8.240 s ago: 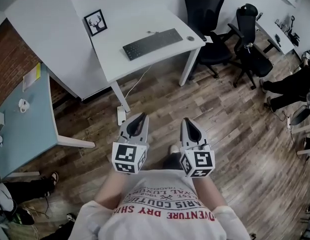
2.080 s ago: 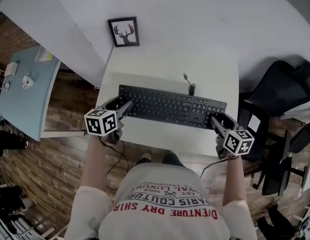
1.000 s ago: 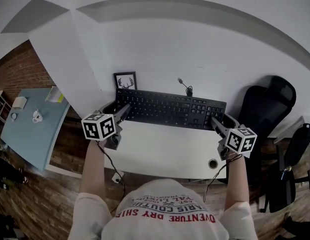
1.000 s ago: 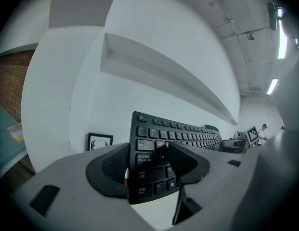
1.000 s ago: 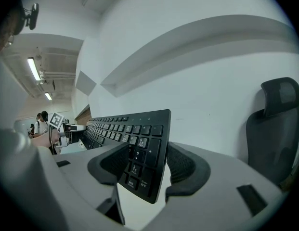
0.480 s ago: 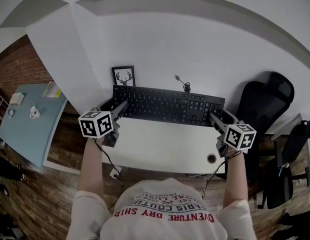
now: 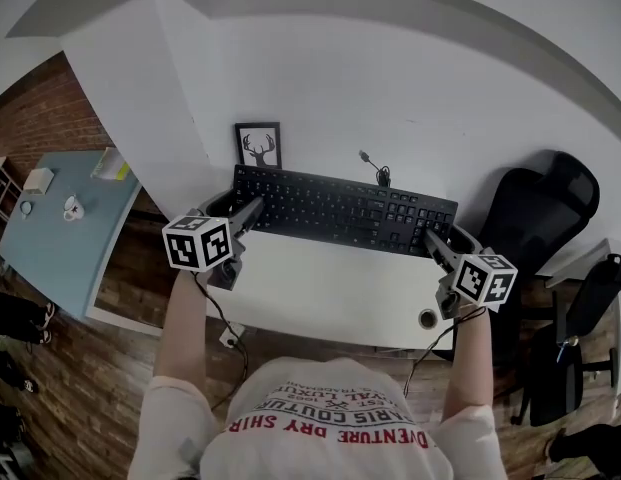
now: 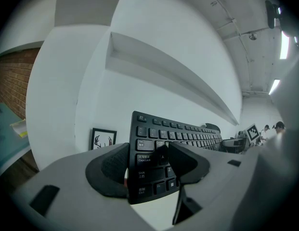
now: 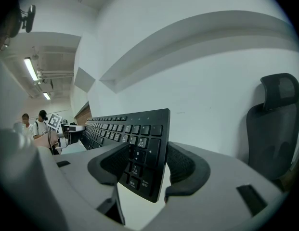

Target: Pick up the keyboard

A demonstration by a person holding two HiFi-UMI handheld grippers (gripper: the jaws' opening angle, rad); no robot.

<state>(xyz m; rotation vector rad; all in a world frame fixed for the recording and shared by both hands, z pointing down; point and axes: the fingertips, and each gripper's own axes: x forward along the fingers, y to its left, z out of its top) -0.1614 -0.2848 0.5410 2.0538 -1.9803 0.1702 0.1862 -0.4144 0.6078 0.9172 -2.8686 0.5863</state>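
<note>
The black keyboard point(image 7: 345, 211) hangs lifted above the white desk point(image 7: 330, 288), held at both ends. My left gripper point(image 7: 248, 211) is shut on its left end. My right gripper point(image 7: 435, 243) is shut on its right end, by the number pad. In the left gripper view the keyboard point(image 8: 159, 143) stands steeply tilted between the pads of the left gripper point(image 8: 147, 160), keys facing the camera. The right gripper view shows the right gripper point(image 9: 147, 165) with its pads clamped on the keyboard's point(image 9: 139, 134) right edge. Its cable point(image 7: 375, 168) trails off the back.
A framed deer picture point(image 7: 258, 145) leans against the white wall behind the desk's left corner. A round cable hole point(image 7: 427, 319) sits near the desk's front right. A black office chair point(image 7: 535, 208) stands to the right, a light blue table point(image 7: 60, 218) to the left.
Since the earliest frame the person walked to the desk and both grippers shut on the keyboard's ends. It rose off the desktop; over the last half second it barely shifted.
</note>
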